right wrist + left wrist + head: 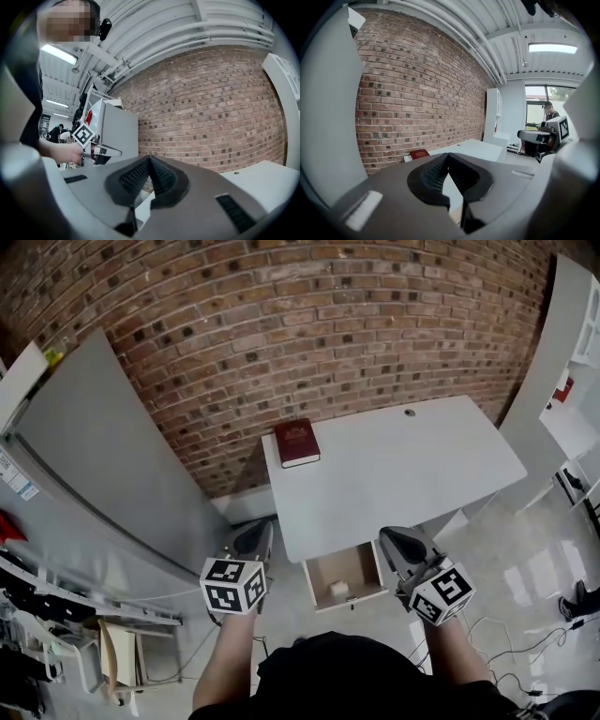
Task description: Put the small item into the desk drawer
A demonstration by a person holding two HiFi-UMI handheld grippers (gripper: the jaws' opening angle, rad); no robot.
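Brick wall (309, 324) w/ glossy white floor (511, 554)

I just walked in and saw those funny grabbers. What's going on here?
A person holds a gripper in each hand in front of a white desk. Its drawer is pulled open, and a small white item lies inside it. The left gripper and the right gripper hover near the drawer, one on each side, with jaws shut and nothing in them. A red book lies on the desk's far corner.
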